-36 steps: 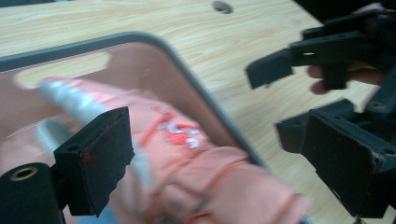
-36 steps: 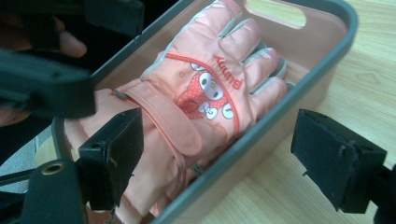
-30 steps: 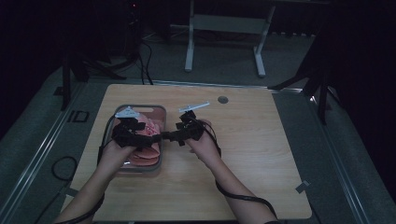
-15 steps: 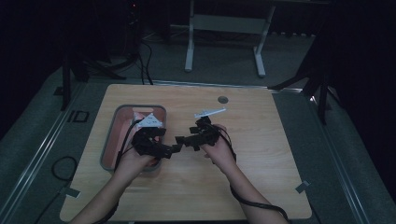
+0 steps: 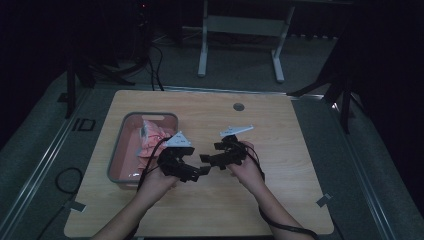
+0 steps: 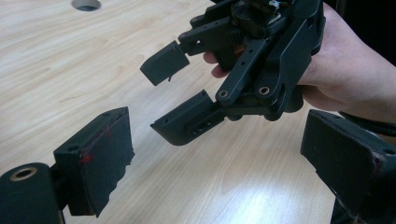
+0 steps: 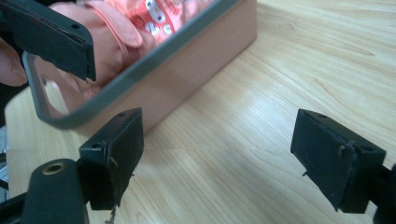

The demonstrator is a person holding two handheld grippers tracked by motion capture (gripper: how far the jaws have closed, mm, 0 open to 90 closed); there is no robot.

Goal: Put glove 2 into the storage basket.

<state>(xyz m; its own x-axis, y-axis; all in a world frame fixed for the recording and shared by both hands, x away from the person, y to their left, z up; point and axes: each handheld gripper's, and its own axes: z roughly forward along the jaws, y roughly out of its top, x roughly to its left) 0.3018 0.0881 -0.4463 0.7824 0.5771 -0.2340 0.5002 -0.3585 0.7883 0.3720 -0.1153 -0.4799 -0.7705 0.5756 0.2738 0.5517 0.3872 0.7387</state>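
A grey-rimmed bin (image 5: 116, 150) stands on the left of the wooden table (image 5: 290, 195) and holds pink cloth (image 5: 152, 140). Just right of it my left gripper (image 5: 197, 172) stands open and empty, pointing right. Facing it, my right gripper (image 5: 207, 161) is open and empty too, their tips almost meeting. In the left gripper view my own jaws (image 6: 219, 168) stand wide apart, with the right gripper (image 6: 182, 93) and the hand holding it close ahead. In the right gripper view my spread jaws (image 7: 224, 158) look at the bin's wall (image 7: 196, 65), the pink cloth (image 7: 116, 28) and one left jaw at the top left.
A round cable hole (image 5: 238, 106) lies at the table's back middle. Bare wood stretches right of and in front of the hands. White table legs (image 5: 202, 45) and cables lie on the dark floor behind. Tape marks (image 5: 324, 199) sit at the table's front corners.
Both grippers have moved away from above the bin, right and towards the front, and now face each other over bare wood. Both stay open and empty.
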